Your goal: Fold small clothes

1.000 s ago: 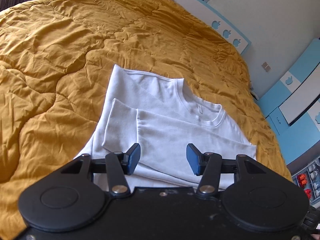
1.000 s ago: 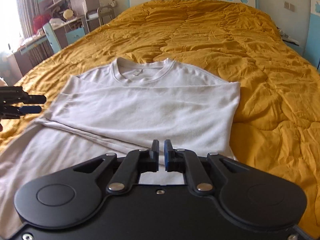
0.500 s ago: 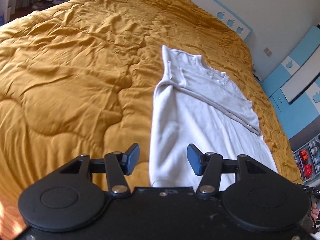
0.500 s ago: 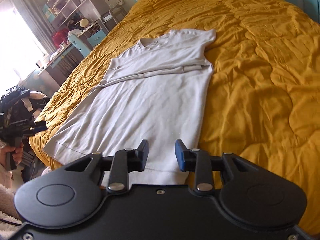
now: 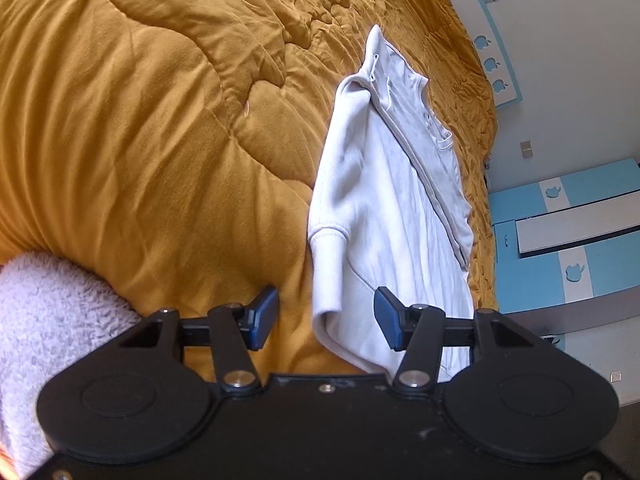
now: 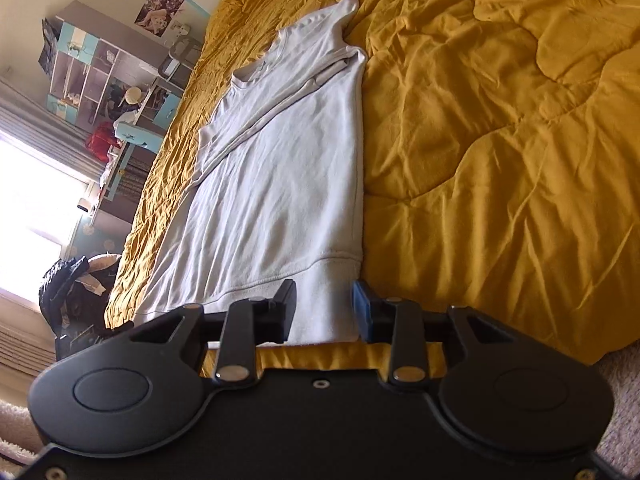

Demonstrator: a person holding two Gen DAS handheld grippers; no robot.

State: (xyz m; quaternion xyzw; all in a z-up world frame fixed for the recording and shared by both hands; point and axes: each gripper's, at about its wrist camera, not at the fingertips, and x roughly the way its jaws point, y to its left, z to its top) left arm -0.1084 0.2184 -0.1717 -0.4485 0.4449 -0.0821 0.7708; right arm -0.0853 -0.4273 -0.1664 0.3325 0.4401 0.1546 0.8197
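Observation:
A white long-sleeved shirt (image 5: 384, 208) lies lengthwise on the mustard quilt (image 5: 140, 120), sleeves folded across the chest, collar at the far end. My left gripper (image 5: 326, 316) hovers open at the near left hem corner. A ribbed sleeve cuff (image 5: 328, 248) and the hem edge lie between its blue pads, which do not touch the cloth. In the right wrist view the shirt (image 6: 280, 168) runs away from my right gripper (image 6: 324, 304). Its jaws are opening, and the near right hem corner lies between the pads with gaps on both sides.
The quilt (image 6: 500, 140) spreads wide to the right of the shirt, and its near edge drops off just below my right gripper. A fluffy pale sleeve (image 5: 48, 312) shows at lower left. Shelves (image 6: 100, 76) and a blue wardrobe (image 5: 568, 232) stand beyond the bed.
Both grippers drew back from the chest and sleeves to the shirt's hem end, and both views rolled. The right jaws went from shut to parted. The left stayed open.

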